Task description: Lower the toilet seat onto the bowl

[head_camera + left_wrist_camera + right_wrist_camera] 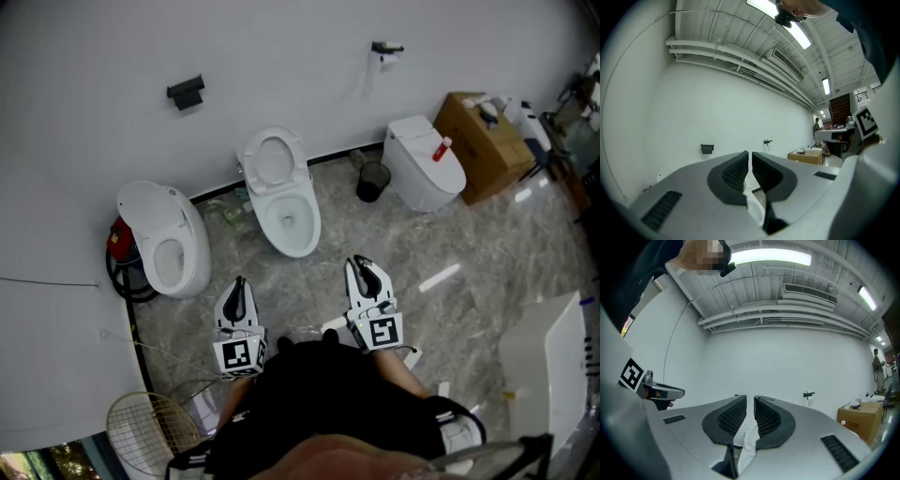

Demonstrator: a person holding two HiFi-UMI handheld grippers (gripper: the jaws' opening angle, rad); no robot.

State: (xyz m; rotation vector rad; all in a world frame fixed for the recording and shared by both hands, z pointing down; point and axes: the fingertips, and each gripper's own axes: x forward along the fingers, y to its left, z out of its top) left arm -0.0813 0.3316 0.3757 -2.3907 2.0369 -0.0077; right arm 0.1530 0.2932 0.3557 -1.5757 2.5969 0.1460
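The middle white toilet (281, 192) stands against the wall with its seat (272, 157) raised upright above the open bowl (289, 221). Both grippers hover over the marble floor in front of it, well short of the bowl. My left gripper (238, 284) points toward the wall with its jaws together and nothing between them (750, 153). My right gripper (361, 264) sits to the right of it, jaws parted by a narrow slit and empty (750, 398). Both gripper views look up at the bare wall and ceiling.
A second toilet (164, 239) with its lid up stands at the left, a closed one (427, 167) with a red bottle (441, 148) at the right. A black bin (373, 180), a cardboard box (483, 142) and a racket (150, 431) are nearby.
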